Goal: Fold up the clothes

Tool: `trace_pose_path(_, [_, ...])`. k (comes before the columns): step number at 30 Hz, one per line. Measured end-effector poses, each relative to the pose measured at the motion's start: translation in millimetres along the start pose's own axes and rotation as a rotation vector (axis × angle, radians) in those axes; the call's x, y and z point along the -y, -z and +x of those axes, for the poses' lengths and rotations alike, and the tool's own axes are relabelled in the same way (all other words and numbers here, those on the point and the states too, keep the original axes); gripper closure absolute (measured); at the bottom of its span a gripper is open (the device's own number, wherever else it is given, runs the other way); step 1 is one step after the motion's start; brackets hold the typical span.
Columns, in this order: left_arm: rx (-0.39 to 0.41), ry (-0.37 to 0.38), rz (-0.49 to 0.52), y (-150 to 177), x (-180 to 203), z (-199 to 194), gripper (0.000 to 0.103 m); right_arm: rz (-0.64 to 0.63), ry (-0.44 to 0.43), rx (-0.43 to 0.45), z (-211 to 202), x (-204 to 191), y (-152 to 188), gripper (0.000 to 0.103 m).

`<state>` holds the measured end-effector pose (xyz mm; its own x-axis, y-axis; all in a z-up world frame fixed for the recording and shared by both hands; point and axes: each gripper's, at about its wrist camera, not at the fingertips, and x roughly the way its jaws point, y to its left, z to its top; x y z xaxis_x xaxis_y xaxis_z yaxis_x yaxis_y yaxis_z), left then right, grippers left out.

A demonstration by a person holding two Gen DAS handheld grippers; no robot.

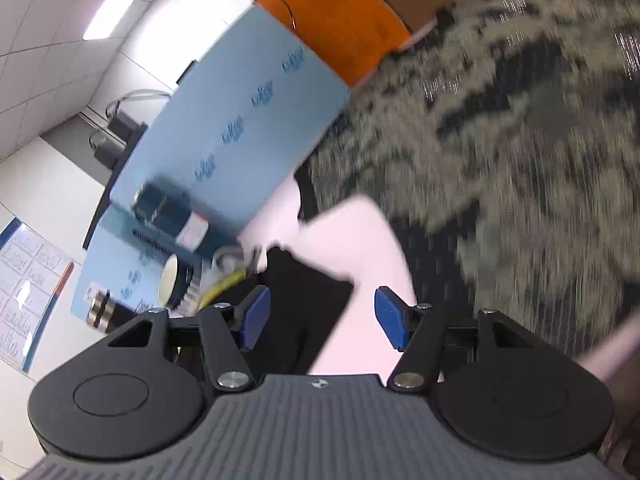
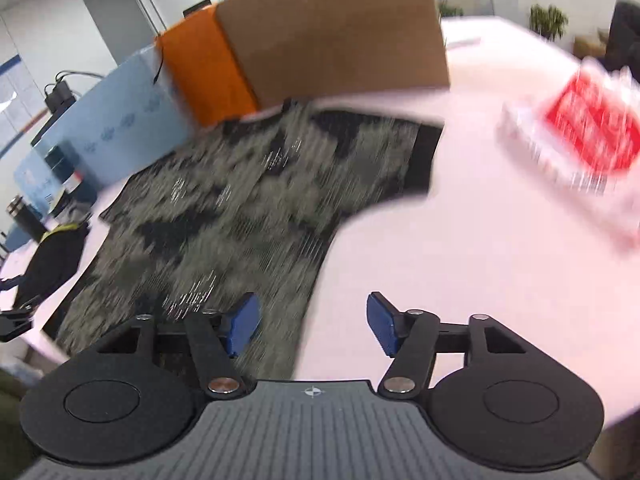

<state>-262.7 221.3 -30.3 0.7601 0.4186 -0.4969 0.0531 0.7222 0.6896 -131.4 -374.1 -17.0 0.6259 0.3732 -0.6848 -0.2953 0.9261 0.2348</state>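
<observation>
A camouflage-patterned T-shirt with black sleeve cuffs lies spread flat on a pale pink table; it fills the right of the left wrist view [image 1: 500,140] and the middle left of the right wrist view [image 2: 240,208]. My left gripper [image 1: 320,316] is open and empty, above the table by the shirt's left sleeve [image 1: 316,280]. My right gripper [image 2: 312,320] is open and empty, over the shirt's right edge. Both views are motion-blurred.
A cardboard box [image 2: 336,28], an orange box [image 2: 204,68] and a light blue box [image 2: 120,120] stand behind the shirt. A red and white packet [image 2: 580,136] lies on the table at the right. The left gripper shows at the right wrist view's left edge [image 2: 16,316].
</observation>
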Motion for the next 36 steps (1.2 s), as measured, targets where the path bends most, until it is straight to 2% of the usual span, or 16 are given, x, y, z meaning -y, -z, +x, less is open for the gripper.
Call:
trace_pose_path(3, [0.084,0.114,-0.036,-44.4,7.3,-7.1,0.043,-0.182,0.132,-0.008,1.1,21.1,-54.9,0.026])
trace_pose_path(6, [0.192,0.282,-0.077,-106.8,36.2,-12.8,0.043,-0.514,0.405,-0.091,34.0,38.2,-95.6,0.025])
trace_pose_path(7, [0.220,0.343,-0.090,-129.8,51.5,-12.6,0.043,-0.605,0.464,-0.099,49.1,45.1,-104.3,0.025])
trace_pose_path(9, [0.252,0.479,-0.115,-178.9,91.6,-13.5,0.043,-0.662,0.434,-0.091,79.3,61.2,-121.7,0.027])
trace_pose_path(11, [0.207,0.617,-0.116,-222.7,138.7,-16.1,0.043,-0.554,0.286,-0.074,108.6,78.9,-140.5,0.031])
trace_pose_path(13, [0.141,0.707,-0.067,-250.0,186.4,-17.3,0.043,-0.426,0.131,-0.052,138.2,94.7,-157.2,0.037])
trace_pose_path(15, [0.120,0.723,0.001,-260.1,223.8,-20.8,0.043,-0.373,0.053,-0.039,169.4,103.2,-170.5,0.040])
trace_pose_path(20, [0.067,0.712,0.085,-257.6,272.4,-16.4,0.047,-0.341,-0.036,-0.134,246.4,121.6,-183.3,0.056])
trace_pose_path(22, [0.086,0.755,0.065,-257.0,274.7,-18.0,0.070,-0.301,-0.067,-0.151,266.5,132.1,-182.6,0.056])
trace_pose_path(23, [0.091,0.779,0.073,-257.1,277.6,-18.8,0.087,-0.282,-0.086,-0.161,273.4,136.0,-181.5,0.060])
trace_pose_path(24, [0.098,0.791,0.083,-256.9,280.0,-20.5,0.098,-0.287,-0.093,-0.175,277.1,136.1,-178.5,0.066])
trace_pose_path(25, [0.104,0.802,0.089,-256.3,281.9,-23.0,0.102,-0.295,-0.099,-0.190,280.5,135.8,-175.4,0.073])
trace_pose_path(26, [0.109,0.810,0.088,-256.0,284.1,-25.3,0.103,-0.317,-0.097,-0.190,280.5,133.7,-175.2,0.088])
trace_pose_path(27, [0.116,0.825,0.087,-257.1,285.7,-27.8,0.103,-0.341,-0.095,-0.188,280.1,131.4,-175.4,0.098])
trace_pose_path(31, [0.151,0.897,0.107,-264.6,292.2,-34.7,0.103,-0.464,-0.013,-0.205,281.7,122.4,-177.9,0.099])
trace_pose_path(36, [0.201,0.879,0.150,-265.7,305.7,-43.7,0.102,-0.522,0.123,-0.189,285.5,114.7,-179.4,0.099])
